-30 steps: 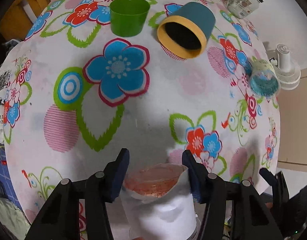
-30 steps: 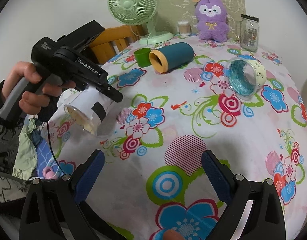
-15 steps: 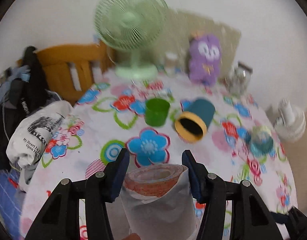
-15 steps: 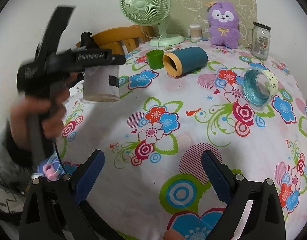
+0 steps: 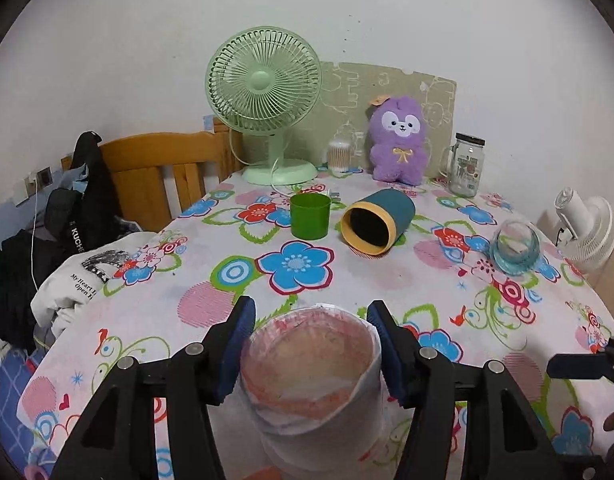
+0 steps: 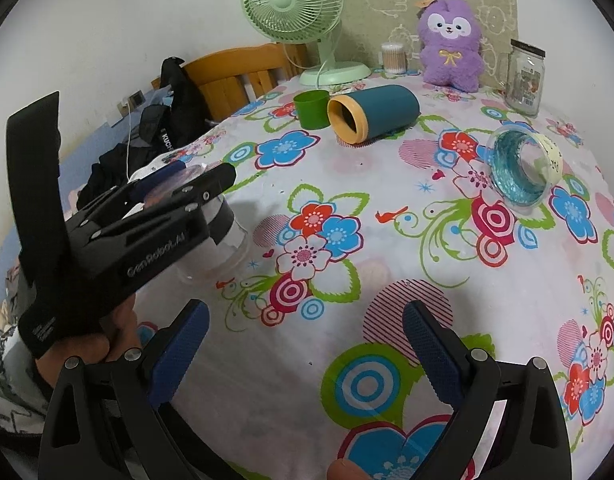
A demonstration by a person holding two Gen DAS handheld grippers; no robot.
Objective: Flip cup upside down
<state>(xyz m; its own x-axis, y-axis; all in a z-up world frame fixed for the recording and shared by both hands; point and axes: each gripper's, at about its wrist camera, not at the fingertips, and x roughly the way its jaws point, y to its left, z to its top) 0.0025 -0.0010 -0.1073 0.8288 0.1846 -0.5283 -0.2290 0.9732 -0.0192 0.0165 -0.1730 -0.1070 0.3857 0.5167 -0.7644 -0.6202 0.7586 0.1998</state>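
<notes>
Counter [image 6: 387,240], floral cloth, fills most of both views; its near-left edge sits lower left of the right wrist view.

Other items, upper half of the left wrist view: green fan [image 5: 263,92], purple plush [image 5: 399,140], glass jar [image 5: 465,164], teal cylinder [image 5: 377,222] on its side, green cup [image 5: 310,216] upright, glass bowl [image 5: 515,246] tipped on its side at right. None are near the work zone.

Cup [image 5: 313,376]: clear plastic w/ white paper wrap, lower centre of the left wrist view. Left tongs [image 5: 311,356] clamped on cup, one pad each side of the wall. In the right wrist view the cup [image 6: 223,240] sits centre left, flared rim down, at or just above the cloth; contact cannot be confirmed.

Right tongs [image 6: 305,344]: apart, nothing held, hovering over the counter at lower centre.

Risks (est.):
- Thin wall + loose wrap: excess squeeze may deform the cup; wrap may slide inside the pads.
- Release before the rim seats flat: cup may tip or roll.
- Cup is near the counter's left edge; a sideways nudge on pad withdrawal could push it off.
</notes>
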